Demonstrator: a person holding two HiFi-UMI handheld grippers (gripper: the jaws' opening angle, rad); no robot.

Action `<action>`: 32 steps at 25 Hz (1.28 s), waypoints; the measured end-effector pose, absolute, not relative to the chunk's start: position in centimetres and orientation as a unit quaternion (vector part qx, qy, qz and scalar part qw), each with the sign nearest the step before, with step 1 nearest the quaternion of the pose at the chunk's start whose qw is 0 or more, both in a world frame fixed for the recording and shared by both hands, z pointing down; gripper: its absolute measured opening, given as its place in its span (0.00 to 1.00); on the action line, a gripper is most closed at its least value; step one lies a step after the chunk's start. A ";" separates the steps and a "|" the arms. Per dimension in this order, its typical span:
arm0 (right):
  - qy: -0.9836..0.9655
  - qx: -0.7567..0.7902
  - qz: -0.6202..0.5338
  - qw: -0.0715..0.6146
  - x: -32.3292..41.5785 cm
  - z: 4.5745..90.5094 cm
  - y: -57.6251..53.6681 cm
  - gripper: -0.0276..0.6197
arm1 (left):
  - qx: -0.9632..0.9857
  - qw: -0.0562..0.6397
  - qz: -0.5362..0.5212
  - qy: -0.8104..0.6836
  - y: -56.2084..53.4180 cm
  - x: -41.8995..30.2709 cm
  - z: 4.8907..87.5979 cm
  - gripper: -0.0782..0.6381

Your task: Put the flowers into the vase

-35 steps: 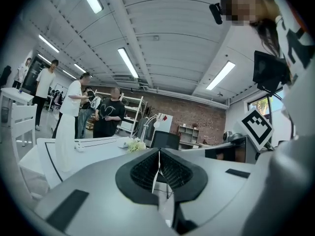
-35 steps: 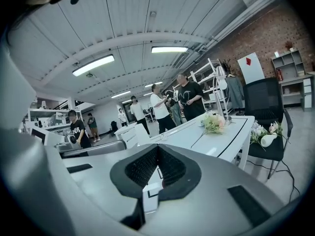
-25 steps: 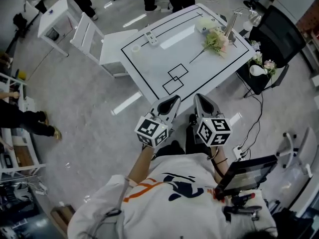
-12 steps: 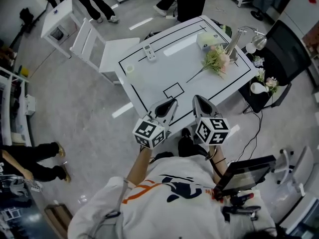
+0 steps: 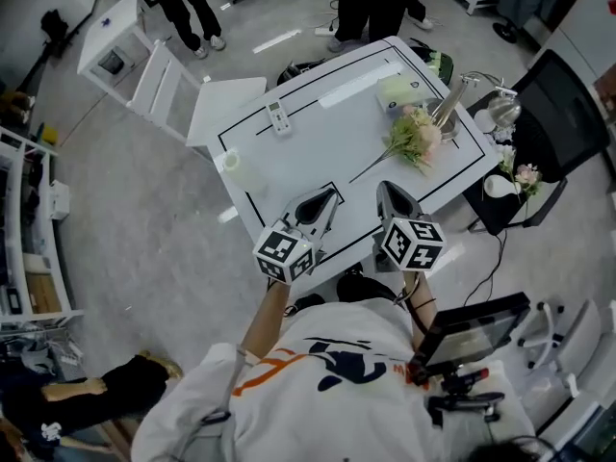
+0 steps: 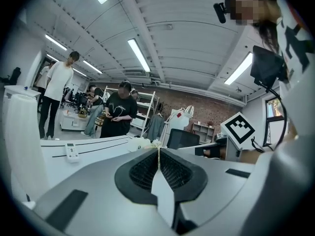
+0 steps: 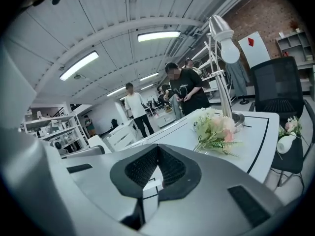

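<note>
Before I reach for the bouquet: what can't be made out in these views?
- The flowers: too small in the head view to count stems.
- Their stem ends: covered in the right gripper view by the body of the right gripper.
- Left gripper view: the shut left gripper hides nearly all the flowers.
- The white vessel on the chair: tiny in the head view; whether it is the vase is unclear.

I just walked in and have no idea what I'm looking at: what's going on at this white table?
A person holds a left claw and a right claw, one in each hand, at the near edge of the white table. Both claws are shut and empty. A bunch of flowers lies at the table's far right, beside a lamp, untouched. Nothing has been picked up yet.
</note>
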State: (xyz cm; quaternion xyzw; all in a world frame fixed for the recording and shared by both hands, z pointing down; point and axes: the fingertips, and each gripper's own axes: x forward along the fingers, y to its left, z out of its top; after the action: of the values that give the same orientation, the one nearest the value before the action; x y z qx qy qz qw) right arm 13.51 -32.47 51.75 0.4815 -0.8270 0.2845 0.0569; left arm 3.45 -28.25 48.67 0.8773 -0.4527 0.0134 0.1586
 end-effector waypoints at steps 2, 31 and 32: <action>-0.824 0.480 0.293 0.064 13.9 52.8 -33.8 0.06 | 0.878 0.161 0.017 -0.451 -29.3 3.8 49.2 0.12; -0.737 0.452 0.495 0.091 15.2 65.8 -43.6 0.29 | 0.869 0.192 0.057 -0.453 -36.9 6.9 54.1 0.12; -0.729 0.459 0.501 0.086 15.6 65.9 -43.9 0.29 | 0.868 0.192 0.057 -0.455 -36.9 6.8 54.2 0.12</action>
State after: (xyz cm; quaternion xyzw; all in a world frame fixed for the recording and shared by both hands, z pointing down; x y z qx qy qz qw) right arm 15.57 -43.93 65.91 0.4585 -0.7292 0.5007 0.0861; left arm 6.84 -36.92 54.18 0.8677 -0.4549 0.0571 0.1923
